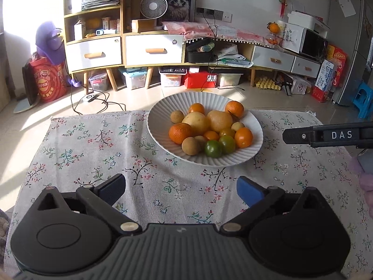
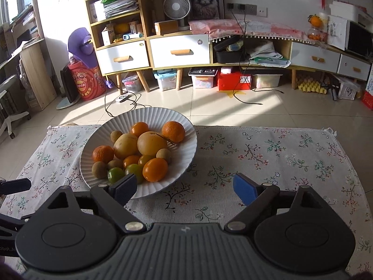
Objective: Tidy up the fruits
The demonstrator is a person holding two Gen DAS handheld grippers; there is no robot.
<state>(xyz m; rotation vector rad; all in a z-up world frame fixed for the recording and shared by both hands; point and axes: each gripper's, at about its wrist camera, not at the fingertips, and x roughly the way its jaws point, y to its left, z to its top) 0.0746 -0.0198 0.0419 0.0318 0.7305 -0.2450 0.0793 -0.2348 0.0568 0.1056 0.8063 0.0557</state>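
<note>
- The left gripper [image 1: 181,187] stands spread wide with nothing between its fingers, only bare cloth below; one pad is dark, the other blue.
- The right gripper [image 2: 184,187] is also spread wide and grips nothing. In the right wrist view its dark pad overlaps the near rim of the plate; whether it touches I cannot tell.
- In the left wrist view one black finger of the right gripper reaches in from the right edge, just beside the plate's right rim.
- The plate [image 1: 160,107] is white, round and ribbed like a shell, shallow, set at the far middle of the table with its far rim jutting past the table's edge.
- The fruits [image 1: 209,128] lie heaped inside it: two large smooth yellow ones in the middle, dimpled oranges, small tan round ones, two green ones nearest.
- The tablecloth [image 1: 93,144] is coarse pale weave with printed sprigs and a fringed hem; wide bare stretches lie left and right of the plate.
- Beyond the far edge is glossy tiled floor [image 2: 233,112], then a low wooden cabinet [image 2: 179,51] with white drawers.
</note>
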